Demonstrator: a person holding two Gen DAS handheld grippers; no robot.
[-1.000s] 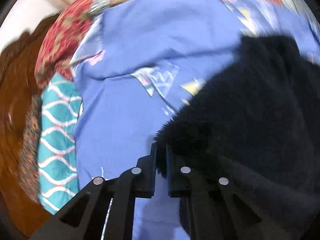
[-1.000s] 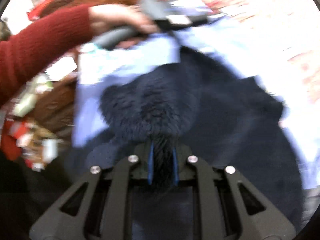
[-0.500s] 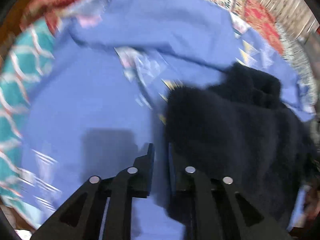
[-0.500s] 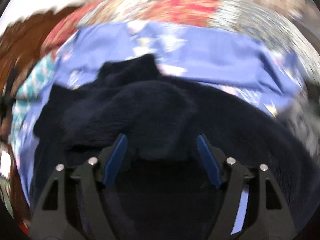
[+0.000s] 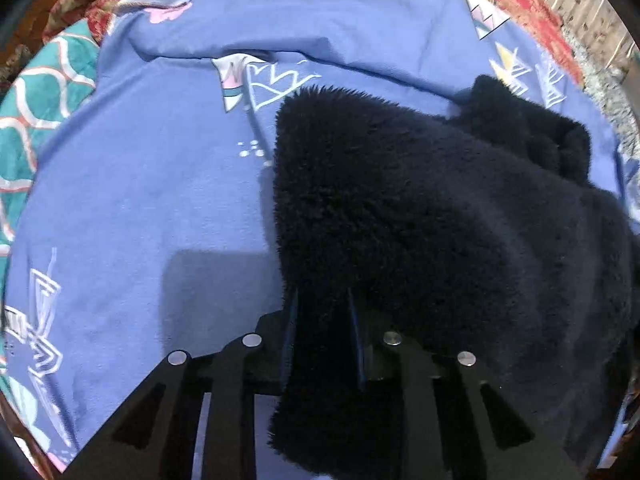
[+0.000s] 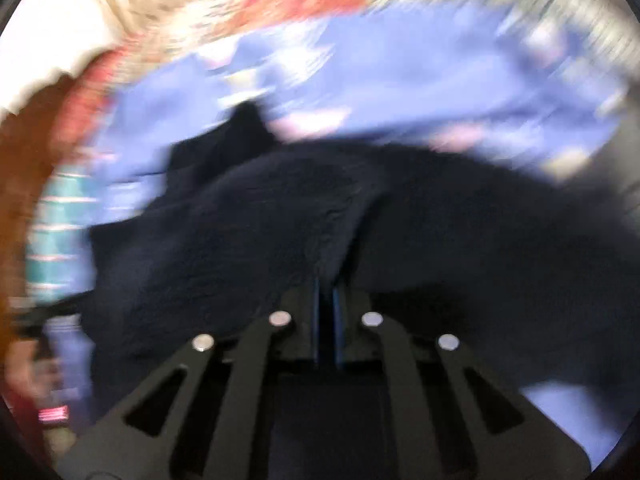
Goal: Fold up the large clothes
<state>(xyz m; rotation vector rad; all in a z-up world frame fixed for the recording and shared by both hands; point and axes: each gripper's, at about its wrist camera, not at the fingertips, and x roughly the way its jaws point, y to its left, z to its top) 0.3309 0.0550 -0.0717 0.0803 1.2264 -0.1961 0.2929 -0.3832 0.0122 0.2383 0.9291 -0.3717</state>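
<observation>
A dark navy fleece garment (image 5: 420, 216) lies bunched on a blue patterned sheet (image 5: 152, 184). My left gripper (image 5: 322, 300) is shut on the garment's near left edge, with fleece pinched between the fingers and hanging below them. In the blurred right wrist view the same fleece garment (image 6: 248, 232) fills the middle. My right gripper (image 6: 329, 284) is shut on a raised fold of it, the fingers almost together.
A teal wave-pattern cloth (image 5: 36, 112) lies at the left of the sheet. A red patterned cover (image 5: 532, 12) runs along the far side. Dark wood (image 6: 20, 168) shows at the left edge of the right wrist view.
The left gripper, empty half a second ago, has closed on the fleece edge. The right gripper, wide open half a second ago, has closed on a fold and is moving fast.
</observation>
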